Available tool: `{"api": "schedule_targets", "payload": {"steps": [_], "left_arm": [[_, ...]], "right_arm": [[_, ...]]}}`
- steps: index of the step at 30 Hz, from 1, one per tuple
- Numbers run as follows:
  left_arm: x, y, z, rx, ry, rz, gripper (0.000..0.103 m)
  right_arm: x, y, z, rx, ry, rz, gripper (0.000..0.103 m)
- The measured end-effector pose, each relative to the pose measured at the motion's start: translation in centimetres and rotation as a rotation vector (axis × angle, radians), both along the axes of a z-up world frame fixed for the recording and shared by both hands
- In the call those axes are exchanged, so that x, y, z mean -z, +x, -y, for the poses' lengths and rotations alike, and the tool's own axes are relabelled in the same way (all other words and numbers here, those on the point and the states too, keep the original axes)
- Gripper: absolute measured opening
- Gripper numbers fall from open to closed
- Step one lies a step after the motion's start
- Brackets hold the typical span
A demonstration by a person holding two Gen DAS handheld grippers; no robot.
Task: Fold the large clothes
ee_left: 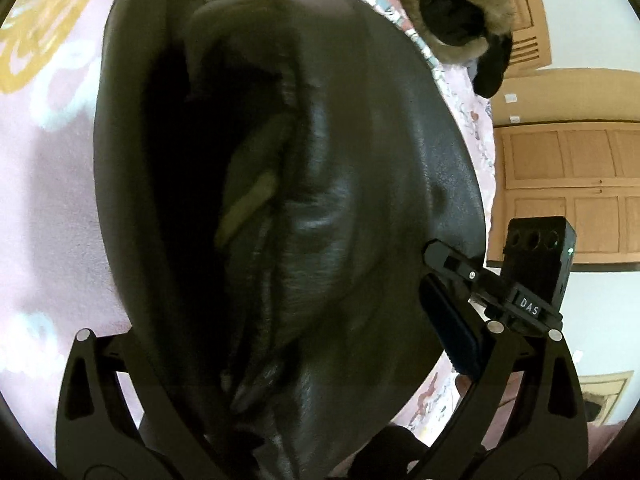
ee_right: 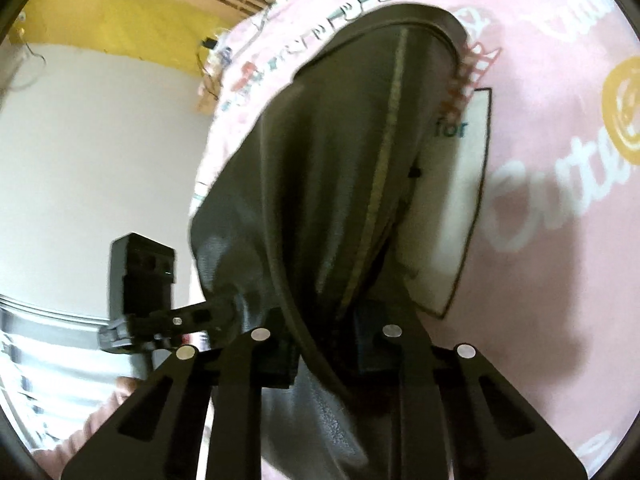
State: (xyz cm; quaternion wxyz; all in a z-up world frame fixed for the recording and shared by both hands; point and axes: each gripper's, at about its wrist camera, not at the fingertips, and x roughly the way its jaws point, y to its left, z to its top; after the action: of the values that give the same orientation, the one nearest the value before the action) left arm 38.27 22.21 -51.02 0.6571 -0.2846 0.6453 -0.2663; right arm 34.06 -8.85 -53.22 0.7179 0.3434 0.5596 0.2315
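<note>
A pink bedspread (ee_left: 52,184) printed with gold and white cartoon designs covers the surface under both cameras, with wooden cabinet doors (ee_left: 568,184) at the right of the left wrist view and a white wall with a yellow band (ee_right: 100,20) in the upper left of the right wrist view. A dark leather-look jacket (ee_left: 340,168) fills the centre of both views, lifted off the bedspread and hanging in folds. Its fur-trimmed hood (ee_left: 456,12) lies on the bedspread in the upper right of the left wrist view.

In the right wrist view the right gripper (ee_right: 326,350) sits at the bottom centre, its jaws drawn close and pinching a fold of the jacket beside the zip (ee_right: 384,168) that runs up the middle. The left gripper (ee_right: 208,314) reaches in from the lower left of that view and its tip meets the jacket's edge.

In the left wrist view the left gripper (ee_left: 280,360) is at the bottom; its right finger (ee_left: 452,332) shows, but the jacket hides the left one, so I cannot tell how its jaws stand. The right gripper's tip (ee_left: 448,256) touches the jacket at the right.
</note>
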Motion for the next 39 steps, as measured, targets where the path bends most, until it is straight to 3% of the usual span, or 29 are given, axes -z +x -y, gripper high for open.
{"api": "schedule_targets", "payload": {"steps": [3, 10, 12, 15, 20, 23, 30, 39], "left_arm": [[-0.8, -0.1, 0.4, -0.009, -0.020, -0.001, 0.095], [-3.3, -0.3, 0.0, 0.000, 0.072, 0.038, 0.096], [-3.1, -0.4, 0.6, 0.007, 0.043, 0.016, 0.095], [-2.1, -2.4, 2.1, 0.063, 0.106, 0.020, 0.095], [-2.2, -4.7, 3.4, 0.055, 0.075, 0.021, 0.095], [-3.2, -5.3, 4.2, 0.034, 0.008, 0.012, 0.095], [-8.9, -7.5, 11.1, 0.130, -0.073, 0.079, 0.095], [-19.1, -11.5, 23.9, 0.287, -0.212, 0.205, 0.095]], "right_arm": [[-1.1, -0.6, -0.4, -0.008, 0.022, 0.023, 0.018], [-2.8, -1.5, -0.6, 0.007, 0.075, 0.044, 0.018], [-2.6, -1.5, -1.2, 0.004, 0.058, 0.027, 0.018], [-1.6, -1.9, -1.8, -0.001, 0.046, 0.004, 0.018], [-1.7, -4.1, -1.0, -0.005, 0.053, 0.022, 0.018], [-2.7, -5.0, 0.2, 0.013, 0.073, 0.037, 0.017], [-8.3, -8.1, 4.4, 0.035, 0.059, 0.122, 0.017], [-17.9, -17.2, 15.7, 0.186, 0.040, 0.259, 0.017]]}}
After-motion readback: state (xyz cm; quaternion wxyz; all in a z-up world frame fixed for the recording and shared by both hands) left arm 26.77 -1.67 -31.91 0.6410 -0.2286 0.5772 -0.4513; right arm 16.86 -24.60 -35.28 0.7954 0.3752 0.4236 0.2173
